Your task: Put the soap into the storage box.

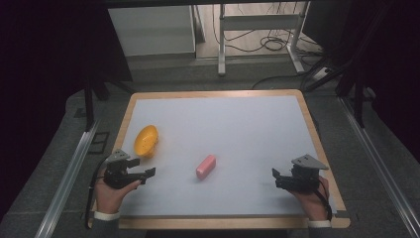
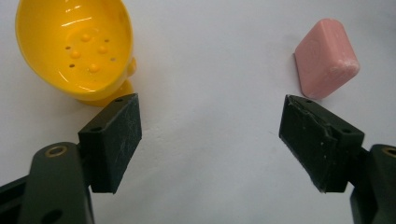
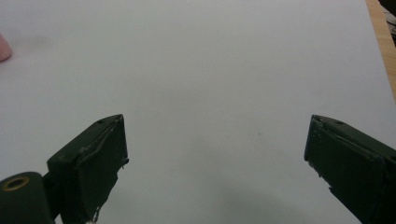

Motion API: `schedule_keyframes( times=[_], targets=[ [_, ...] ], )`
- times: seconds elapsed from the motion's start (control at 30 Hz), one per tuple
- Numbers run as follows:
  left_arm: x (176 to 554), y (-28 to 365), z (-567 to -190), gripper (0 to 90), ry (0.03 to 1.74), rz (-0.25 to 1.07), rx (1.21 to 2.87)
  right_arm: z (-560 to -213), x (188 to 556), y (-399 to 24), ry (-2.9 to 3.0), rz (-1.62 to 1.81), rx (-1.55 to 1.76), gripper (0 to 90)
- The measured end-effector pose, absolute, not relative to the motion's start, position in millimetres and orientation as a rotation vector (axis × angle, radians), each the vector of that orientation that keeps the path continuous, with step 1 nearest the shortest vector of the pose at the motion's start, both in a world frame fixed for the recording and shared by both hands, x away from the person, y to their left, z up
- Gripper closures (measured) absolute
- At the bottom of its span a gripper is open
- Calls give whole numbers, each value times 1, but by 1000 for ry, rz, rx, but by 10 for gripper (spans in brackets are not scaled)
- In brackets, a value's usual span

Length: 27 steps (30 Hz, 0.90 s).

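The left gripper (image 1: 143, 173) is held low at the near left of the white table (image 1: 247, 124), its jaws spread wide with nothing between them. In the left gripper view the same gap is seen at (image 2: 210, 135), bare white surface showing through it. The yellow dish (image 1: 146, 140) is found just beyond that gripper; in the left gripper view (image 2: 74, 46) its far rim is cut off by the frame's top, and small bumps and holes can be made out in its floor. The pink bar (image 1: 206, 166) lies near the table's middle, well apart from both grippers; an embossed mark on it (image 2: 327, 58) is too faint to be read. The right gripper (image 1: 278, 178) is held at the near right, jaws likewise parted and empty (image 3: 215, 154). At that view's left edge only a pink sliver (image 3: 3, 46) is caught. Both hands are partly hidden beneath their grippers.
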<state>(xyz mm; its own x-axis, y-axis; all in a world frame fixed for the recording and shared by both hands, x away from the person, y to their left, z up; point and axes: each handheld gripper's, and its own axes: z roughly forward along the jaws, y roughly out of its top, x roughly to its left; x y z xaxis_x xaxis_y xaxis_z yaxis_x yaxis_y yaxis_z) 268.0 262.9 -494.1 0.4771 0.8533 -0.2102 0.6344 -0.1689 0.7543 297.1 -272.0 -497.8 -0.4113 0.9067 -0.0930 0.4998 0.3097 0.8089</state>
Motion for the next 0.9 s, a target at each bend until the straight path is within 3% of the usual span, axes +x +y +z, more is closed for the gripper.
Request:
schedule_keyframes(
  times=[0.9],
  targets=[
    [270,261,-493,230,1303,382,1893,-499,297,-288,2024,1002,1294,74]
  ],
)
